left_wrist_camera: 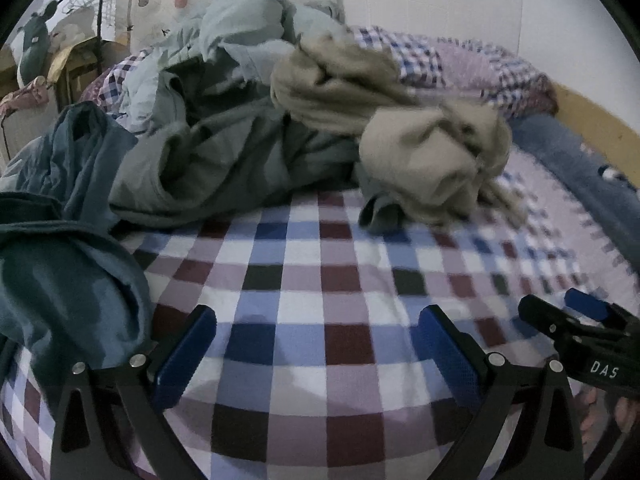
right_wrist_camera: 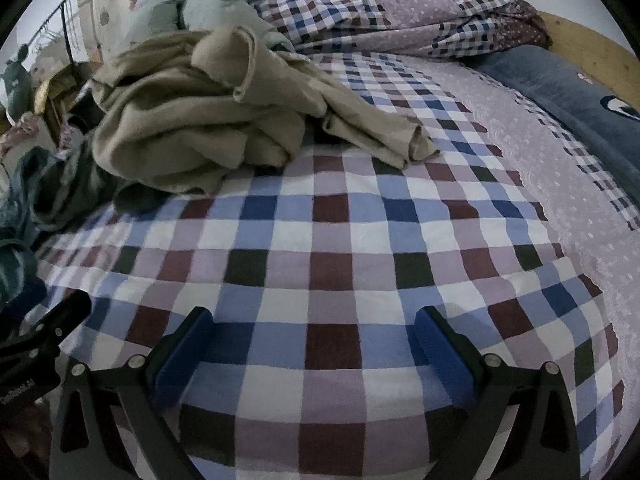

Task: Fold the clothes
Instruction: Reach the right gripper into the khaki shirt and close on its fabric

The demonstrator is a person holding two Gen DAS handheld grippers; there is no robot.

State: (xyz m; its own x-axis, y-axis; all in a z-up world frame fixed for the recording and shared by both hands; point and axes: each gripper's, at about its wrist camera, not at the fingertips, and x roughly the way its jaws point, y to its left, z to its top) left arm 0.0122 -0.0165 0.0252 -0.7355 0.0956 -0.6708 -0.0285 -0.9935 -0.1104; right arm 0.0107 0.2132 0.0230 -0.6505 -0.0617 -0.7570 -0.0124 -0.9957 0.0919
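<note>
A heap of unfolded clothes lies on the checked bed sheet [left_wrist_camera: 320, 280]. On top is a crumpled beige garment [left_wrist_camera: 420, 148] [right_wrist_camera: 192, 120], with a grey-green garment [left_wrist_camera: 224, 152] beneath it, a pale blue one [left_wrist_camera: 248, 20] behind and a teal one [left_wrist_camera: 68, 248] at the left edge. My left gripper [left_wrist_camera: 316, 352] hovers open over bare sheet, short of the pile, holding nothing. My right gripper [right_wrist_camera: 316, 352] is open too, over the checked sheet [right_wrist_camera: 340, 260] in front of the beige garment. The right gripper's tips [left_wrist_camera: 576, 316] show at the right edge of the left wrist view.
A folded checked quilt [right_wrist_camera: 400, 12] lies along the far side of the bed. A dark blue pillow [right_wrist_camera: 560, 92] rests against the wooden bed frame [right_wrist_camera: 592, 48] at right. A clothes rack [left_wrist_camera: 100, 20] and clutter stand beyond the bed at far left.
</note>
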